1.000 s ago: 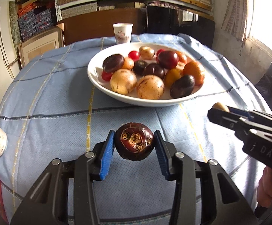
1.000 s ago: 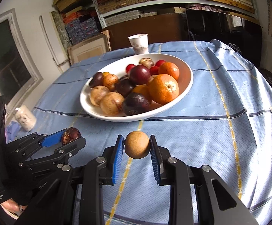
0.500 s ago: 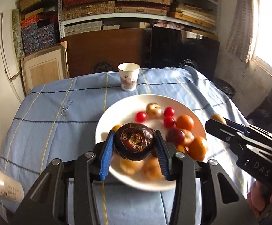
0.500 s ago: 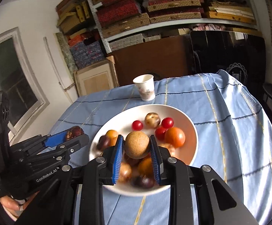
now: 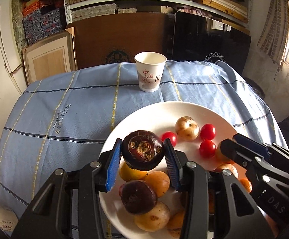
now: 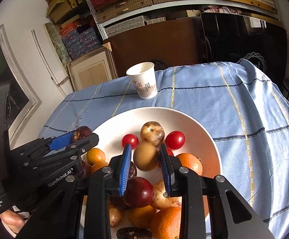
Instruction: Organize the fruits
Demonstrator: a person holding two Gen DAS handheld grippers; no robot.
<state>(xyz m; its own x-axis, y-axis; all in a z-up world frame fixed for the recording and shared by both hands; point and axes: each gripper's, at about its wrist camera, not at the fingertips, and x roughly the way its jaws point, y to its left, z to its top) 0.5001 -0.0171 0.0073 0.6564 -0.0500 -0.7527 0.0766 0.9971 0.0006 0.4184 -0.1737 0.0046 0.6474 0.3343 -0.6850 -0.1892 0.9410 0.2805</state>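
I have both grippers over the wide white ceramic plate [image 5: 156, 109] on the blue checked tablecloth [image 5: 64, 109], each letting go of a fruit. The left gripper [image 5: 142, 153] has its jaws opening around the dark maroon, flattened round fruit with a curled dry scar on its face [image 5: 142, 151]; the blue ribbed pads [image 5: 112, 159] stand just clear of its sides, so it looks to be dropping onto the pile below. The right gripper [image 6: 145, 159] is opening too, and the small tan-brown round fruit [image 6: 145, 156] sits between its pads, slightly blurred, seemingly already loose.

I judge both fruits to be light and firm-skinned, smooth enough to roll. The dark one is best taken across its broad middle, the flat faces pointing fore and aft. The tan one is near spherical, so any diameter works, but it can squirt out if pinched off centre.

The heap of oranges [image 6: 190, 164], the dark plum-like fruit [image 5: 138, 198] and the red cherry tomatoes [image 5: 208, 132] offers uneven landing spots; a dropped fruit may bounce toward the rim. The tomatoes are the soft, fragile ones. A white paper cup [image 5: 150, 73] stands well apart behind the plate.
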